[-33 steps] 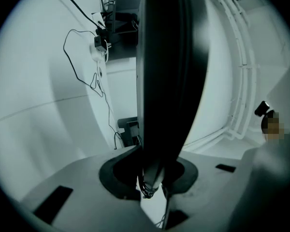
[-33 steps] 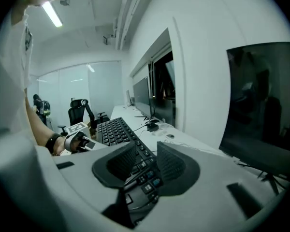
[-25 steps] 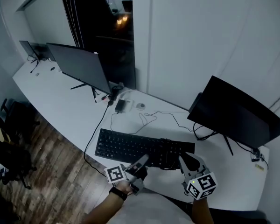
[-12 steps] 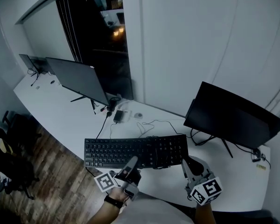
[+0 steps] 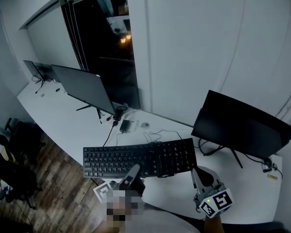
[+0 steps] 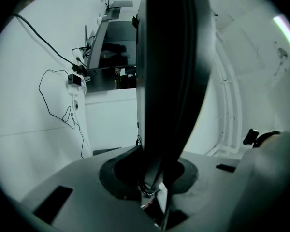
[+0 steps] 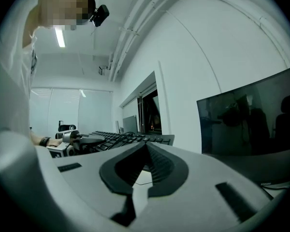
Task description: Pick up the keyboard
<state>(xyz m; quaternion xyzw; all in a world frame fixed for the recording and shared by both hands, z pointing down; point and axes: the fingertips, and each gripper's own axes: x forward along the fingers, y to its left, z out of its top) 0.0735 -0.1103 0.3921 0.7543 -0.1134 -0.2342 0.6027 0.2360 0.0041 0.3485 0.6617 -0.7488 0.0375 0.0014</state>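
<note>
Black keyboard (image 5: pixel 136 159) sits clamped in the left hand-held gripper (image 5: pixel 134 171).

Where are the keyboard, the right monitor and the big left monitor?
keyboard (image 5: pixel 136 158): head view, middle of the keys.
right monitor (image 5: pixel 242 127): head view, screen centre.
big left monitor (image 5: pixel 86 87): head view, screen centre.

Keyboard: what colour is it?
The keyboard is black, keys and frame alike; the head view shows it best.

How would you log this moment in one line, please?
keyboard: held above desk | left tool: shut on keyboard's near edge | right tool: shut, empty, by keyboard's right end
</note>
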